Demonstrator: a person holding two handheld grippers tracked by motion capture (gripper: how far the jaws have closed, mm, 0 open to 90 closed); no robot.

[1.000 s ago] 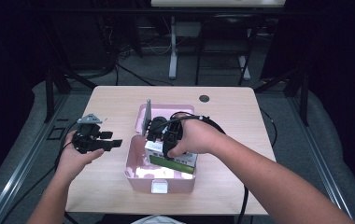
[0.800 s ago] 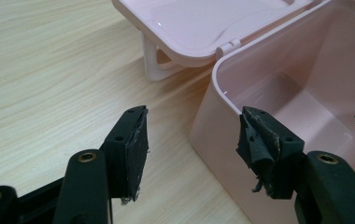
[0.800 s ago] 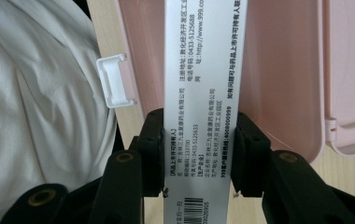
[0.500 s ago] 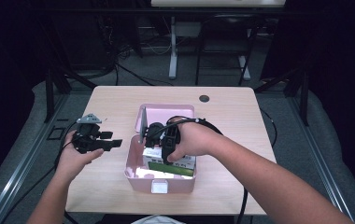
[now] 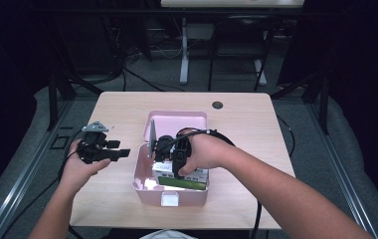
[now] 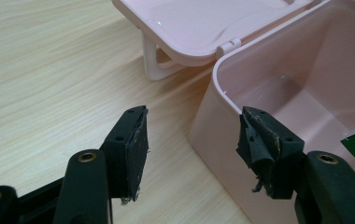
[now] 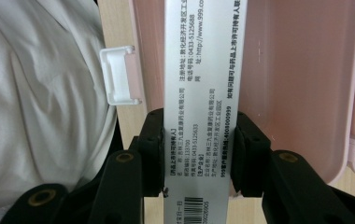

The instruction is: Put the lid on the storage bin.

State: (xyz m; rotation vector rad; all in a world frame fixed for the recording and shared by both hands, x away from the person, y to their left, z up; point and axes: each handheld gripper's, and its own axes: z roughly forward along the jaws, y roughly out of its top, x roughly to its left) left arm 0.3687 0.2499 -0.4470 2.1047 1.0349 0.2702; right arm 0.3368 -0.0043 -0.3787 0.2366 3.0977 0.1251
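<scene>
A pink plastic box (image 5: 142,181) stands open on the table, its lid (image 5: 177,122) laid back behind it. My right gripper (image 5: 169,154) reaches down into the box, shut on a medicine carton (image 5: 179,175) that is white and green. In the right gripper view both pads press the carton's silver printed side (image 7: 199,70), with the right gripper (image 7: 198,120) inside the pink box (image 7: 301,70). My left gripper (image 5: 123,154) hovers left of the box, open and holding nothing. In the left gripper view the left gripper (image 6: 194,120) faces the pink box's near corner (image 6: 215,154).
The box's white latch (image 7: 119,74) faces the person, whose white shirt (image 7: 40,93) lies beyond it. A dark round cable hole (image 5: 218,105) sits near the table's far edge. Bare wood (image 5: 112,114) stretches left of the box. Cables trail from both grippers.
The right hand has shifted and turned slightly over the box, keeping the carton in its jaws. The left hand has stayed put.
</scene>
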